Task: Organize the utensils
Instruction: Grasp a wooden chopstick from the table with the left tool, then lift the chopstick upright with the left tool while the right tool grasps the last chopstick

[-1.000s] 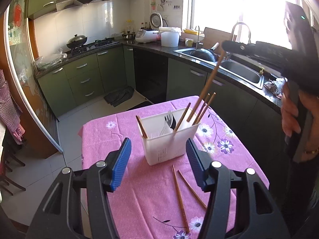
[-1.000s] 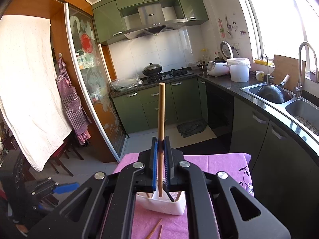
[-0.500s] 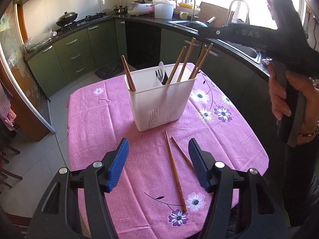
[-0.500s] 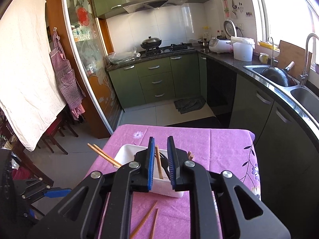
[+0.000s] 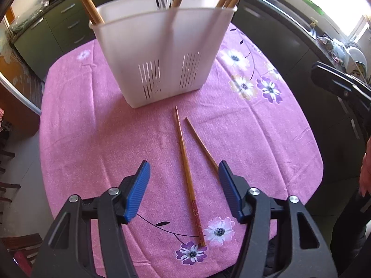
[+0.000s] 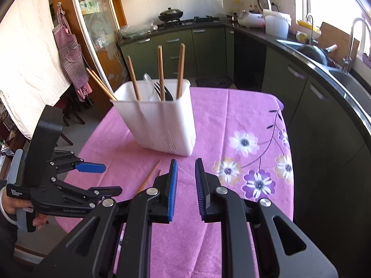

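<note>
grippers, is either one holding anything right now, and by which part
Nothing is held. The left gripper hangs open over two chopsticks lying on the tablecloth; the right gripper has its jaws parted and empty.

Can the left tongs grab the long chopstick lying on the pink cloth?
Probably yes. The left tongs are wide open, the long chopstick lies flat between the blue pads, and nothing covers it.

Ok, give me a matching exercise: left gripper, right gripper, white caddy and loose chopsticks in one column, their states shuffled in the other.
1. left gripper
2. right gripper
3. white caddy
4. loose chopsticks

A. lying flat on the pink cloth
B. standing upright, holding utensils
C. open wide above the chopsticks
D. narrowly open, empty

Pairs: 1-C, 2-D, 3-B, 4-A
</note>
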### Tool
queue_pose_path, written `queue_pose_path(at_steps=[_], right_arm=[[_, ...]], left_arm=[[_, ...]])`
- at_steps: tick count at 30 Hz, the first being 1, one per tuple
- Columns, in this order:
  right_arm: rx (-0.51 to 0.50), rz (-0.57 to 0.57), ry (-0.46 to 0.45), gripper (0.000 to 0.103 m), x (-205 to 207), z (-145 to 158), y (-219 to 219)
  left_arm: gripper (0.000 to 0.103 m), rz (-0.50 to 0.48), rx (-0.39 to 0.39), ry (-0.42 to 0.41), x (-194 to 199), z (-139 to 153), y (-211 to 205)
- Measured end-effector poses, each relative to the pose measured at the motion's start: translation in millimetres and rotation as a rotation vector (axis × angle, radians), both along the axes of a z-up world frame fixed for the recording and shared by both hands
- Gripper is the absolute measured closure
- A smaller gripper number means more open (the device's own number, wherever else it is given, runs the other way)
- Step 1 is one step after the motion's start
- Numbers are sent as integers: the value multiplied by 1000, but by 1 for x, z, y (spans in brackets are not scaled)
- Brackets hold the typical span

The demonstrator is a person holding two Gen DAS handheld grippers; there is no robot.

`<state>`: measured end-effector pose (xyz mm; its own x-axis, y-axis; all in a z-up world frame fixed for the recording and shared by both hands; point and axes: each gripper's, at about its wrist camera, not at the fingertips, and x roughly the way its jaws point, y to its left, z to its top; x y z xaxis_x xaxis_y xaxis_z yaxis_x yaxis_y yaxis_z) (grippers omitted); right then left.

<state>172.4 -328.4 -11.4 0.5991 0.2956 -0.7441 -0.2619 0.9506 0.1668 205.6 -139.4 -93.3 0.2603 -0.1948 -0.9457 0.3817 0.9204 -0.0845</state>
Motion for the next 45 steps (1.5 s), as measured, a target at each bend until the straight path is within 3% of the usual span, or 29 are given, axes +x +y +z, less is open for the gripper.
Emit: queue_pose_path(at_steps=[4, 12, 18, 23, 28, 34, 37, 45], right_arm=[[9, -12, 45, 87, 3, -21, -12], [27, -17, 66, 86, 9, -27, -24], [41, -26, 80, 86, 12, -32, -30], [49, -25, 92, 86, 13, -35, -31], [45, -24, 94, 86, 11, -35, -31], [30, -22, 105, 85, 9, -37, -28], [24, -6, 126, 75, 9, -41, -23], [-45, 89, 241, 75, 18, -73, 19]], left_arm=[[67, 17, 31, 82, 20, -28, -10], [77, 32, 112, 162, 40, -65, -26], [79, 21, 152, 155, 42, -68, -33], [94, 7, 165, 166, 42, -69, -44], [96, 15, 150, 178, 46, -68, -43], [96, 5, 96, 123, 30, -42, -19], [96, 9, 61, 68, 16, -16, -2], [96, 24, 13, -113, -27, 51, 47]])
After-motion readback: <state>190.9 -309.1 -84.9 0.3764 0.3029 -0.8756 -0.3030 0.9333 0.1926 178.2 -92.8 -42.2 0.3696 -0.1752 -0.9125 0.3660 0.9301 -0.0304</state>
